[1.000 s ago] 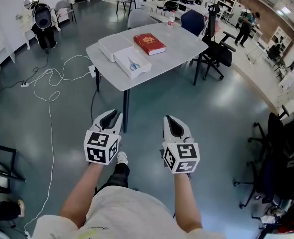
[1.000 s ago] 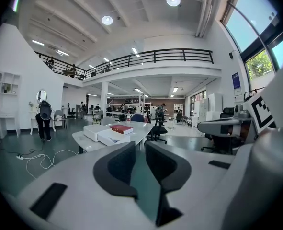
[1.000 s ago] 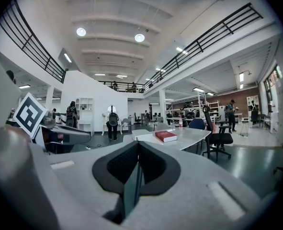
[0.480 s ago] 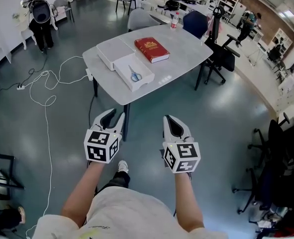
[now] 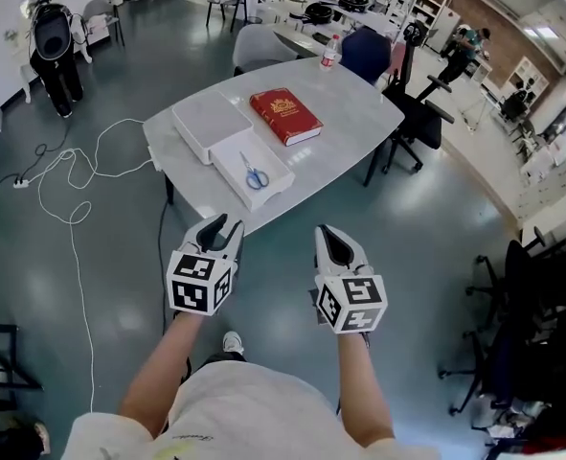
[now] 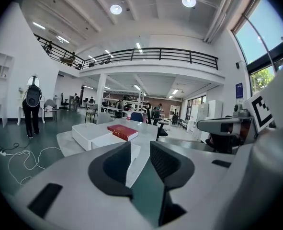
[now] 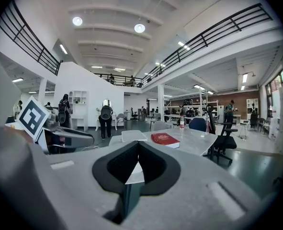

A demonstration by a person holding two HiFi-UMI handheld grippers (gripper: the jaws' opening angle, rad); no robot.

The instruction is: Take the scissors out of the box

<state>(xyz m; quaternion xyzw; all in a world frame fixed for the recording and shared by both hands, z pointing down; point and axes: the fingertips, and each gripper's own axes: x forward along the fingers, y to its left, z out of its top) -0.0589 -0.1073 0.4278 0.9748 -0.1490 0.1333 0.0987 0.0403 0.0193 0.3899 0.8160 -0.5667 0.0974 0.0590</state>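
Blue-handled scissors lie in an open white box near the front edge of a grey table. Both grippers hang over the floor, short of the table and pointing at it. The jaws of my left gripper are opening, with a gap between them and nothing in it; in the left gripper view the box shows beyond them. My right gripper is shut and empty, its tips meeting.
A white lid and a red book lie beside the box, and a bottle stands at the far edge. Office chairs stand right of the table. A white cable runs over the floor at left. People stand in the background.
The table and box have come closer and lower in the head view. The left gripper's jaws have parted. The right gripper stays shut.
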